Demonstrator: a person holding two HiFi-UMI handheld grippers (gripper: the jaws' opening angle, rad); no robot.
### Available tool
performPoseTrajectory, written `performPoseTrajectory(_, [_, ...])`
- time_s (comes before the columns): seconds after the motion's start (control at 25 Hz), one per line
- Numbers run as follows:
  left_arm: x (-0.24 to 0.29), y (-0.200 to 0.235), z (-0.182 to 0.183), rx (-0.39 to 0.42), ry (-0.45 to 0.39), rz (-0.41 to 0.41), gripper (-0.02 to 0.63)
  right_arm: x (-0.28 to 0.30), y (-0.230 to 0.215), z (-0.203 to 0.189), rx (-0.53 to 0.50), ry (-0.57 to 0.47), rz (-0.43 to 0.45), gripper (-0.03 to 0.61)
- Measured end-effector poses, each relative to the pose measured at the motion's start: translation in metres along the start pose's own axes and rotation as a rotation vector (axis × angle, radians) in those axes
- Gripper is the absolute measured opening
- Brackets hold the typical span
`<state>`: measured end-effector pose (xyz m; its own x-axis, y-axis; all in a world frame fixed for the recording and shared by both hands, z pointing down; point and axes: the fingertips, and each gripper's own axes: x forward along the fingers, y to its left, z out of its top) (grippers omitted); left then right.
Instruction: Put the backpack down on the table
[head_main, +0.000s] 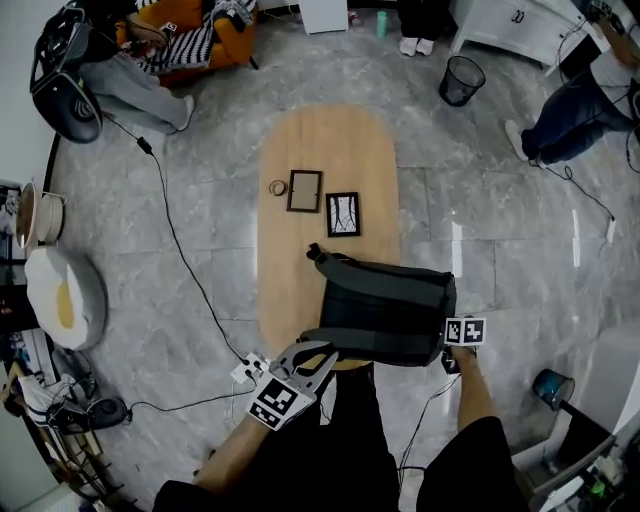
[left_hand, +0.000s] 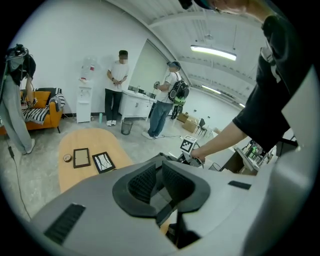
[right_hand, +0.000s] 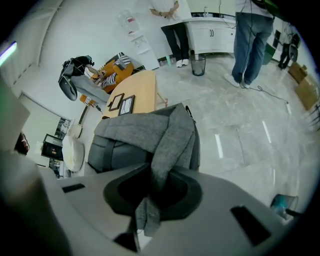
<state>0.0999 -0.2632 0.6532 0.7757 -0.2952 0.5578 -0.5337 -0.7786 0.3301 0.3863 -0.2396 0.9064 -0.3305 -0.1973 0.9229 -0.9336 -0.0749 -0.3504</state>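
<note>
Backpack (head_main: 385, 310): boxy, dark grey to black, matte woven fabric with a stiffer dark panel. It sits over the near end of the table (head_main: 330, 140), and its right side hangs past the edge. I can't tell whether its base is resting on the wood.

The table is a long oval with a pale wood-grain top, on a glossy grey marbled floor.

My right gripper (right_hand: 152, 180) has its jaws pinched tight on a grey strap (right_hand: 170, 140) that looks like soft felt. The strap rises from the backpack's top, folds in between the pads, and a short tail sticks out toward the camera. In the head view this gripper (head_main: 452, 356) is at the bag's right corner, off the table edge.

My left gripper (left_hand: 159, 175) has its ribbed black pads (left_hand: 142, 181) drawn almost together, leaving a thin slit. A narrow dark webbing band comes out below them, so I read this as a grip on the backpack's strap. In the head view it (head_main: 312, 362) is at the bag's near left corner.

Farther up the table lie two flat rectangular frames, a brown one (head_main: 304, 190) and a black one (head_main: 343, 214). A small ring (head_main: 277, 187) lies just beside the brown one. All three are well apart from the bag.
</note>
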Motion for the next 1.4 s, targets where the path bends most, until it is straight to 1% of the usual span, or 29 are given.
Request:
performPoseTrajectory(0.08, [-0.002,0.003,-0.005,-0.016,0.0,0.012,0.046,0.017,0.021,-0.001,0.013,0.015,0.031,0.058])
performPoseTrajectory(0.16, [-0.008,0.008,-0.009,-0.037,0.002,0.031,0.046,0.03,0.05,-0.001,0.023,0.025,0.089,0.057])
performPoseTrajectory(0.24, [-0.016,0.015,-0.013,-0.054,0.007,0.055,0.046,0.043,0.087,0.002,0.016,0.039,0.176,0.055])
performPoseTrajectory(0.4, [-0.032,0.028,-0.025,-0.083,0.021,0.099,0.046,0.066,0.174,-0.004,-0.024,0.098,0.388,0.049])
performPoseTrajectory(0.44, [-0.035,0.03,-0.028,-0.089,0.023,0.109,0.046,0.071,0.189,-0.006,-0.031,0.109,0.421,0.049])
performPoseTrajectory(0.52, [-0.039,0.036,-0.032,-0.101,0.031,0.128,0.046,0.079,0.206,-0.007,-0.026,0.12,0.449,0.049])
performPoseTrajectory(0.6, [-0.042,0.039,-0.038,-0.118,0.043,0.14,0.046,0.084,0.21,-0.008,-0.01,0.128,0.445,0.049])
performPoseTrajectory(0.68, [-0.041,0.038,-0.042,-0.126,0.046,0.14,0.046,0.085,0.207,-0.013,-0.009,0.141,0.423,0.052])
performPoseTrajectory(0.76, [-0.038,0.036,-0.042,-0.124,0.044,0.135,0.046,0.085,0.197,-0.017,-0.012,0.153,0.391,0.067])
performPoseTrajectory(0.84, [-0.034,0.033,-0.039,-0.12,0.04,0.124,0.046,0.086,0.185,-0.022,-0.024,0.164,0.345,0.097])
performPoseTrajectory(0.88, [-0.034,0.033,-0.039,-0.119,0.039,0.121,0.046,0.087,0.179,-0.025,-0.038,0.171,0.311,0.124])
performPoseTrajectory(0.92, [-0.033,0.032,-0.039,-0.121,0.04,0.119,0.046,0.088,0.173,-0.028,-0.056,0.178,0.27,0.196])
performPoseTrajectory(1.0, [-0.034,0.032,-0.037,-0.129,0.041,0.116,0.046,0.089,0.159,-0.033,-0.077,0.186,0.189,0.264])
performPoseTrajectory(1.08, [-0.035,0.032,-0.034,-0.132,0.04,0.112,0.046,0.086,0.145,-0.035,-0.071,0.165,0.129,0.264])
performPoseTrajectory(1.24, [-0.035,0.034,-0.031,-0.133,0.03,0.108,0.046,0.073,0.129,-0.032,-0.02,0.111,0.085,0.264])
performPoseTrajectory(1.28, [-0.036,0.034,-0.031,-0.132,0.027,0.107,0.045,0.069,0.127,-0.03,-0.014,0.092,0.07,0.245])
performPoseTrajectory(1.36, [-0.04,0.035,-0.033,-0.132,0.021,0.107,0.046,0.059,0.125,-0.023,-0.016,0.04,0.039,0.167])
performPoseTrajectory(1.4, [-0.042,0.036,-0.034,-0.133,0.019,0.109,0.046,0.053,0.126,-0.018,-0.018,0.007,0.03,0.098])
